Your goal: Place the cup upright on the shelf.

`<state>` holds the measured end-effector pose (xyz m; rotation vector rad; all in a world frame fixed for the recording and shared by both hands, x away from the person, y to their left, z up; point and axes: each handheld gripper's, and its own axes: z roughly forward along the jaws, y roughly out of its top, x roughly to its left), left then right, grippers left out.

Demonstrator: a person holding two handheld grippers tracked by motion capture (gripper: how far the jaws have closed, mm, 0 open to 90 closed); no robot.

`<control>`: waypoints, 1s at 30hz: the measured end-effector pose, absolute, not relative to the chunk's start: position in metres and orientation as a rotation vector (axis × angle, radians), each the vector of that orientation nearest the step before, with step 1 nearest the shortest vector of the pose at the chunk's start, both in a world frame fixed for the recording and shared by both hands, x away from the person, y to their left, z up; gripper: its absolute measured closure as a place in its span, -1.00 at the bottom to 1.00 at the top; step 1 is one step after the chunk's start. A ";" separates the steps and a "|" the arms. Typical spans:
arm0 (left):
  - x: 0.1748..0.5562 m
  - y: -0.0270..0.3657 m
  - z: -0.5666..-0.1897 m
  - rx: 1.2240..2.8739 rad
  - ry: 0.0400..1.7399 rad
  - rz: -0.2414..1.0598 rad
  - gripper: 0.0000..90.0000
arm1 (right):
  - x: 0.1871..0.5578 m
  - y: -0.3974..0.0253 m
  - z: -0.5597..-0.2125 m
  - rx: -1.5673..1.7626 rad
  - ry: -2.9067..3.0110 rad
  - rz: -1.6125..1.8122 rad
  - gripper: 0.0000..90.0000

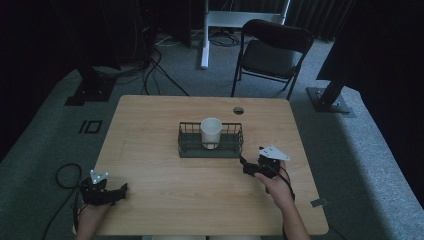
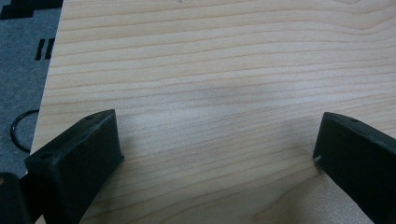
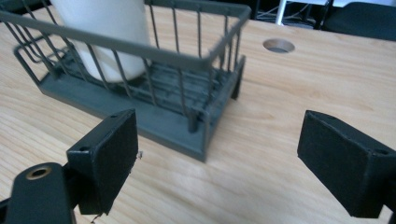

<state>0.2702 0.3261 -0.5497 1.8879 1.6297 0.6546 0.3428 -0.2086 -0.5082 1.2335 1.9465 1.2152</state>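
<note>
Clearly the right gripper (image 1: 248,166) is nearer: jaws spread wide and empty, just beside the basket's (image 1: 186,149) near right corner; the white cup (image 1: 211,132) stands upright inside. Left gripper (image 1: 119,192), equally wide and empty, sits well away from the basket.

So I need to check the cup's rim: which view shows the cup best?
The high view: the whole cup stands upright in the basket, rim open. The right gripper view crops its top; the left gripper view faces bare table.
</note>
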 end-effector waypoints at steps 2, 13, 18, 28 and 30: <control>0.270 0.326 -0.550 1.888 1.630 0.655 -0.98 | 0.342 -0.213 -0.512 1.247 1.948 1.203 -0.73; 0.270 0.326 -0.550 1.889 1.628 0.655 -0.98 | 0.337 -0.234 -0.529 1.347 1.925 1.113 -0.73; 0.270 0.326 -0.550 1.890 1.628 0.655 -0.98 | 0.335 -0.247 -0.535 1.453 1.886 1.029 -0.73; 0.270 0.326 -0.550 1.890 1.628 0.655 -0.98 | 0.329 -0.272 -0.543 1.532 1.896 0.936 -0.73; 0.270 0.326 -0.550 1.889 1.628 0.655 -0.98 | 0.327 -0.276 -0.544 1.553 1.906 0.921 -0.73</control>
